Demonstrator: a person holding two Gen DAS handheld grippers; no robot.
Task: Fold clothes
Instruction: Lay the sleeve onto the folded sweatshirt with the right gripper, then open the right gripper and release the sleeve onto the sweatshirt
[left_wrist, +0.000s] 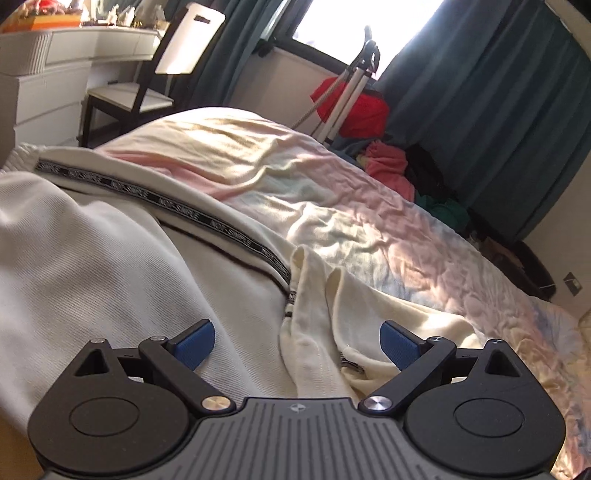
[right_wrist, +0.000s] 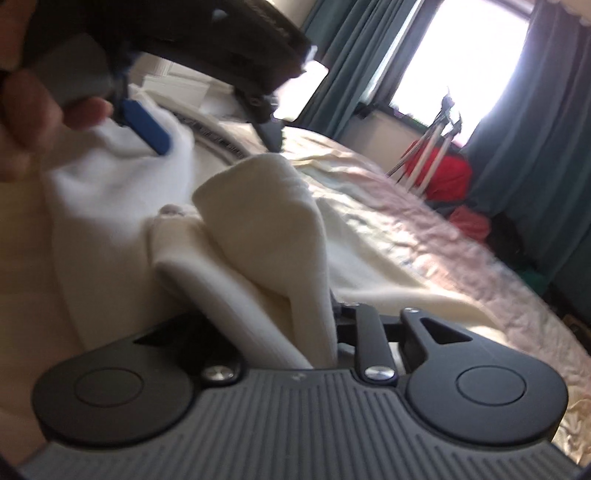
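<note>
A cream-white garment (left_wrist: 110, 266) with a black lettered stripe (left_wrist: 177, 206) lies spread on the bed. My left gripper (left_wrist: 297, 343) is open just above it, blue pads (left_wrist: 195, 349) wide apart on either side of a bunched fold (left_wrist: 314, 332). In the right wrist view my right gripper (right_wrist: 295, 332) is shut on a raised fold of the same garment (right_wrist: 266, 229), which hides its fingers. The left gripper also shows there at the upper left, with one blue pad (right_wrist: 147, 127) over the cloth.
The bed (left_wrist: 388, 229) has a wrinkled pastel cover. A dark chair (left_wrist: 147, 92) and white dresser (left_wrist: 48, 85) stand at the far left. A white stand (left_wrist: 351, 88), red bag (left_wrist: 354, 107) and a clothes pile (left_wrist: 399, 170) sit by the teal curtains (left_wrist: 498, 110).
</note>
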